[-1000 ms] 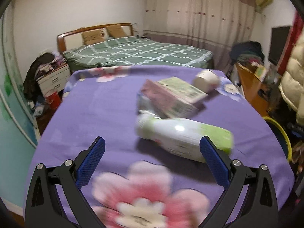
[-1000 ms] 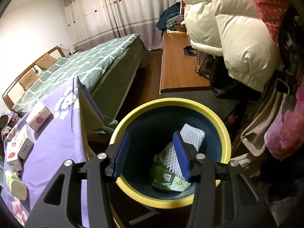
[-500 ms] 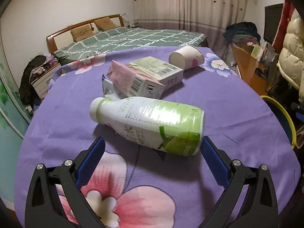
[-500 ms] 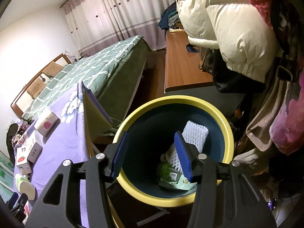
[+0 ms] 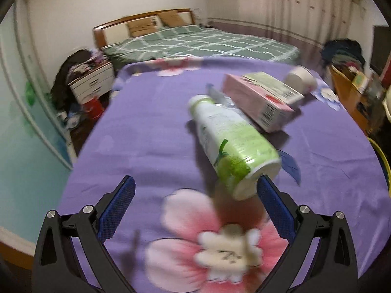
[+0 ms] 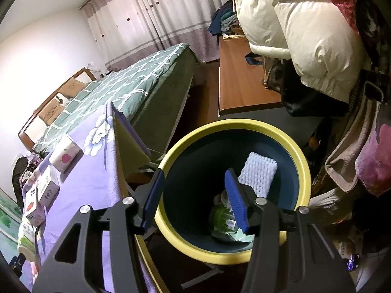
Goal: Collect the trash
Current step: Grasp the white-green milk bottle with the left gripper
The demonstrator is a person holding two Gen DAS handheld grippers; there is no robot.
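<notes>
A white and green plastic bottle [image 5: 229, 144] lies on the purple flowered tablecloth [image 5: 146, 127], its base toward me and close to the right finger of my left gripper [image 5: 195, 180]. That gripper is open, with the bottle's base just inside the jaws on the right side. Behind the bottle lie a pink carton [image 5: 259, 100], a crumpled wrapper [image 5: 217, 95] and a paper cup [image 5: 299, 79]. My right gripper [image 6: 194, 173] hangs open and empty over a yellow-rimmed bin [image 6: 234, 124] holding a white foam net [image 6: 259, 173] and a green packet [image 6: 222, 219].
The bin stands on the floor just off the table's right edge [image 6: 119, 161]. A green checked bed [image 5: 200, 41] lies beyond the table. A wooden desk [image 6: 242, 83] and hanging white padded coats [image 6: 305, 31] crowd the bin's far side. The left wrist view is blurred.
In the left wrist view the bottle has swung from lying crosswise to pointing its base at the right finger, and the scene has shifted right. The right gripper holds over the bin, barely changed.
</notes>
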